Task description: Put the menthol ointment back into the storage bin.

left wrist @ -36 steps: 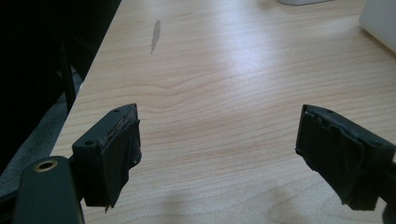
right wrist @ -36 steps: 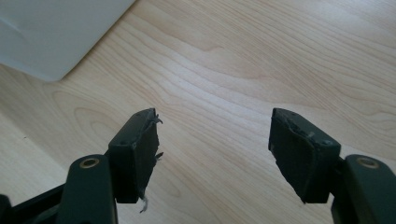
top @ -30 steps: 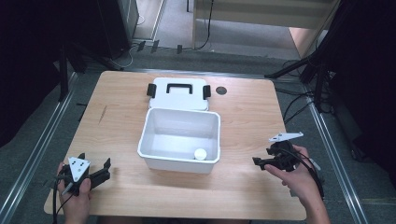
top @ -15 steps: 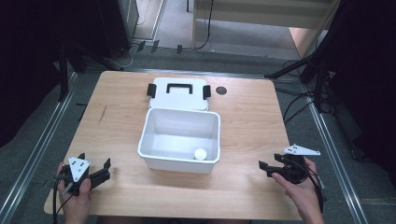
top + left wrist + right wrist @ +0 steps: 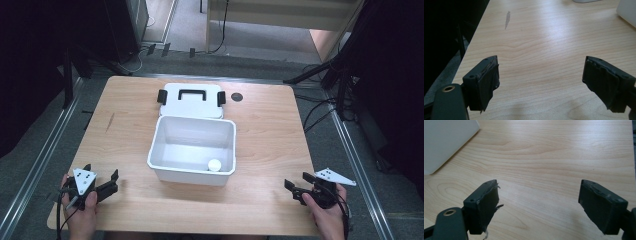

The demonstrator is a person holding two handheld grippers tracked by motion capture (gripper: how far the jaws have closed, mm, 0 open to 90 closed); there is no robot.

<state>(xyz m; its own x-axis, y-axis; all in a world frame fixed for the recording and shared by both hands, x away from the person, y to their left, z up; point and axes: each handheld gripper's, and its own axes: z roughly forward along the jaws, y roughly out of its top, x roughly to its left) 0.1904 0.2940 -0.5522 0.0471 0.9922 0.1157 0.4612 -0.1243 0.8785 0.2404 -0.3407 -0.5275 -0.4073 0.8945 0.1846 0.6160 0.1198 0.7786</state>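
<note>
Wooden table [image 5: 125, 135] on grey floor [image 5: 40, 150]; left gripper [image 5: 111, 181] and right gripper [image 5: 292, 186] gape wide, holding nothing.

Open white tub mid-table, a gripper parked in each bottom corner

Wooden table [image 5: 125, 130] takes up the middle of the frame, with a white bin [image 5: 192, 150] sitting dead centre and a small white round thing [image 5: 214, 164] in its lower right corner. The bin's lid [image 5: 190, 100], black handle and clips, lies flat just above it, touching the rim. Small dark disc [image 5: 237, 97] just right of the lid. Left gripper [image 5: 107, 182] bottom left, right gripper [image 5: 292, 190] bottom right, both hand-held with jaws apart, well clear of the bin.
</note>
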